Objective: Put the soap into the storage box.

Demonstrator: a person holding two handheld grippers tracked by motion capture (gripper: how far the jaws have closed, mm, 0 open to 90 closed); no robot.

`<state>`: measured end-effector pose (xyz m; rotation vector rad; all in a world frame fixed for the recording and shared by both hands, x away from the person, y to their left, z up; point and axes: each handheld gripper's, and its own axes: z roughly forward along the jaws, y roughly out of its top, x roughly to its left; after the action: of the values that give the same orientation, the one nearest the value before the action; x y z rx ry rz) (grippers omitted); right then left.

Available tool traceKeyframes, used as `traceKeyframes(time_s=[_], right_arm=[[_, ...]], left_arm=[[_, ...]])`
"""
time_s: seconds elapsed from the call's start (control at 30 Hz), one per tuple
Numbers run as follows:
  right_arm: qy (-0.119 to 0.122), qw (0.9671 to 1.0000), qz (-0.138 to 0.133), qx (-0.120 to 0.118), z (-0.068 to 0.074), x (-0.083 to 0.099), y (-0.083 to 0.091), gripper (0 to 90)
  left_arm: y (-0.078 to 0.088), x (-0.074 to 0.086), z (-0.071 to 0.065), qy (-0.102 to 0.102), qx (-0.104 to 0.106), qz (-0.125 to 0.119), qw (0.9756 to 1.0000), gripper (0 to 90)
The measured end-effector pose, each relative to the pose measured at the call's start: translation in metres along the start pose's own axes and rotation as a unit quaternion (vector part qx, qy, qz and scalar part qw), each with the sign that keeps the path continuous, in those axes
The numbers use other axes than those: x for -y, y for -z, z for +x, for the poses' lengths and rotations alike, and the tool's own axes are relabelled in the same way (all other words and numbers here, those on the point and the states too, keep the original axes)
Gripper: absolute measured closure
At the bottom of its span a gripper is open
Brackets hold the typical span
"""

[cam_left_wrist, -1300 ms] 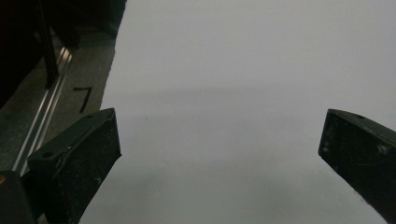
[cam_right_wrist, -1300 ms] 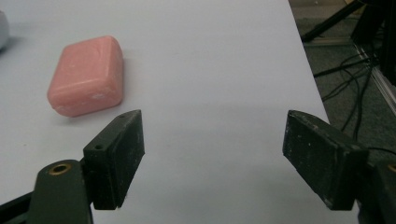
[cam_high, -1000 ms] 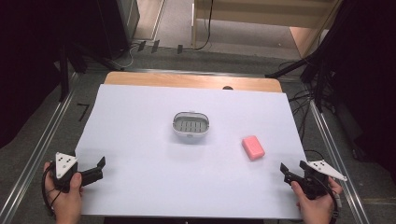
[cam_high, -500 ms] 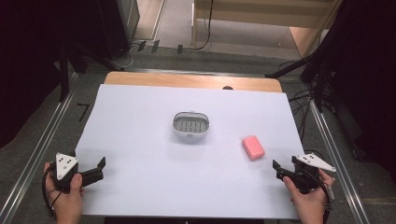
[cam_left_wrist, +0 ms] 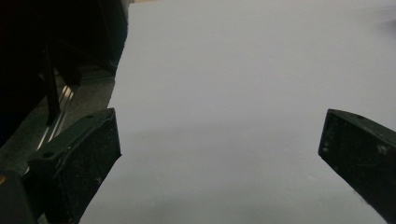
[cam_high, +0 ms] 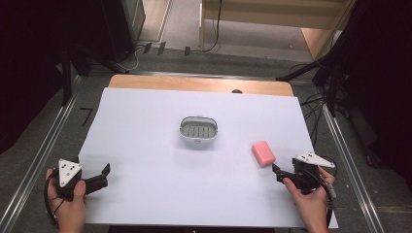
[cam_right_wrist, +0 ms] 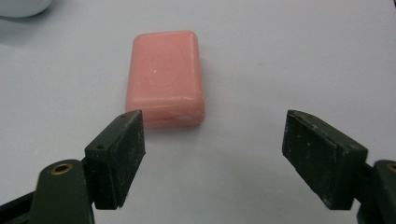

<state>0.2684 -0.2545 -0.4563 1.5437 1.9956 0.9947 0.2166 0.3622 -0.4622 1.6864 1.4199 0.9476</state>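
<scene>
Seen through the right gripper (cam_right_wrist: 212,158) view, jaws spread just short of the pink soap (cam_right_wrist: 166,77) (left gripper (cam_left_wrist: 219,154) likewise agape, over bare white table (cam_left_wrist: 243,70)).

A table (cam_high: 145,121) covered by a white sheet carries a grey oval slotted soap dish (cam_high: 198,129) at centre and a pink rounded soap bar (cam_high: 263,153) nearer, to its right.

High view overlooks the table (cam_high: 145,126); right gripper view nears soap (cam_right_wrist: 166,77), seemingly shared.
</scene>
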Motion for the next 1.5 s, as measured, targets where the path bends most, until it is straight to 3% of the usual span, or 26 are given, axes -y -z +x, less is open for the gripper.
traceKeyframes(time_s=[0.2, 0.67, 1.07, 1.5], right_arm=[[0.012, 0.9998, 0.011, -0.008, 0.009, -0.010, -0.007, 19.3], [0.015, 0.9993, 0.026, -0.021, 0.021, -0.019, -0.019, 17.8], [0.008, 0.9989, 0.042, -0.017, 0.027, -0.023, -0.030, 18.0], [-0.009, 0.9975, 0.069, 0.008, 0.029, -0.025, -0.043, 20.3]], left_arm=[[0.000, 0.000, 0.000, -0.002, 0.001, 0.001, 1.0000, 0.0], [-0.001, 0.000, -0.002, -0.010, 0.001, 0.000, 0.9999, 0.0], [0.000, 0.000, -0.003, -0.011, -0.003, -0.002, 0.9999, 0.0], [0.000, 0.000, -0.003, -0.012, -0.004, -0.002, 0.9999, 0.0]])
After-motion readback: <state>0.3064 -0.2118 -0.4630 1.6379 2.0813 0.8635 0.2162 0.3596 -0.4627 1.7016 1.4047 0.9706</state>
